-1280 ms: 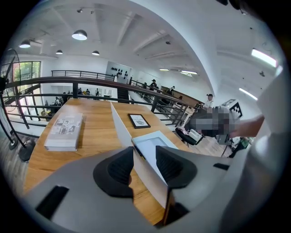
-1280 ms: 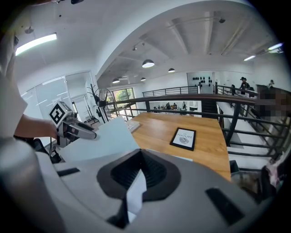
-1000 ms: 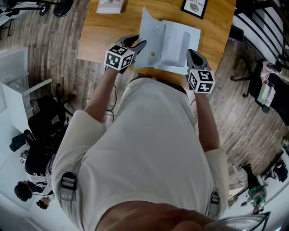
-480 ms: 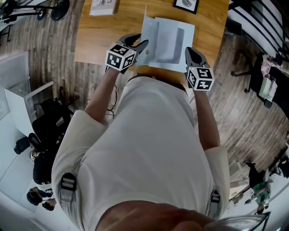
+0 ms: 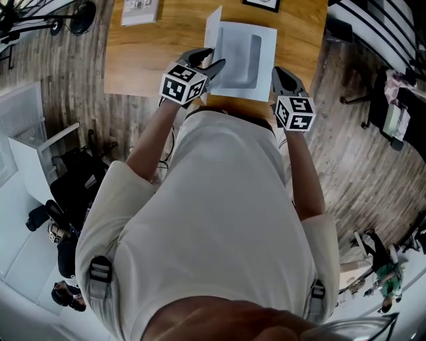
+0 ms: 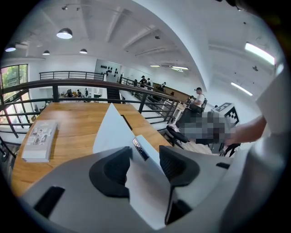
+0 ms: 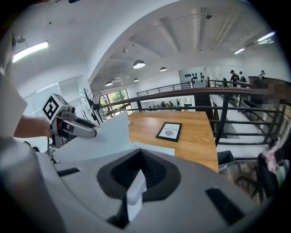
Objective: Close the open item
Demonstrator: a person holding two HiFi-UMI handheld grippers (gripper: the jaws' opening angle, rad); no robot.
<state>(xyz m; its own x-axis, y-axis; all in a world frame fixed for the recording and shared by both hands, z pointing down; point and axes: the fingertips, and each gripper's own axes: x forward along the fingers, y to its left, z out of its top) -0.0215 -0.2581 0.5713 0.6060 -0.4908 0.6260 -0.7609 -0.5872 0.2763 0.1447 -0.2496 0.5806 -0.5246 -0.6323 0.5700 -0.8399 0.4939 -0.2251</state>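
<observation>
A white folder (image 5: 243, 60) lies on the wooden table (image 5: 153, 60), its left cover (image 5: 213, 26) standing nearly upright. In the head view my left gripper (image 5: 214, 65) is at the folder's near left corner. The left gripper view shows that cover (image 6: 113, 132) passing between the jaws of my left gripper (image 6: 145, 166), which have just been opening; a wide gap shows and the pads do not press it. My right gripper (image 5: 278, 72) is at the folder's near right edge. In the right gripper view my right gripper (image 7: 136, 182) is shut on a white edge of the folder (image 7: 104, 136).
A booklet (image 5: 140, 10) lies at the table's far left, also seen in the left gripper view (image 6: 40, 139). A framed picture (image 5: 263, 4) lies at the far middle (image 7: 169, 131). Black railings and a wooden floor surround the table. Chairs and bags stand on the floor to the left.
The left cover has swung up from lying spread out to standing nearly upright over the folder. My left gripper has moved right with it, and the folder sits farther up the table.
</observation>
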